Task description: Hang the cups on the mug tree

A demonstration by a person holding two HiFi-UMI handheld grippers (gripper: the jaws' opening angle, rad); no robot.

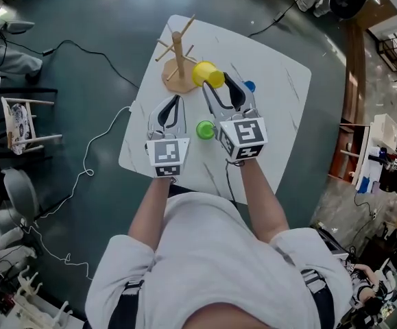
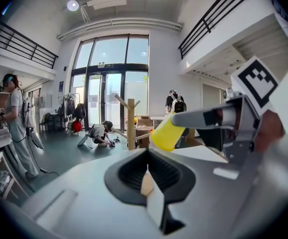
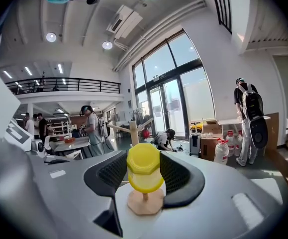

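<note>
Gripping yellow cup in right gripper, mug tree straight ahead, peg just up-left of cup; left gripper pinched closed, empty (green cup waits).

The wooden mug tree is standing upright on its round base at the far left of the table. The yellow cup is lying tipped on its side, gripped between the jaws of the right gripper, just right of the tree's base. A green cup is sitting nearer, and a blue cup, seemingly half hidden, is showing farther right
</note>
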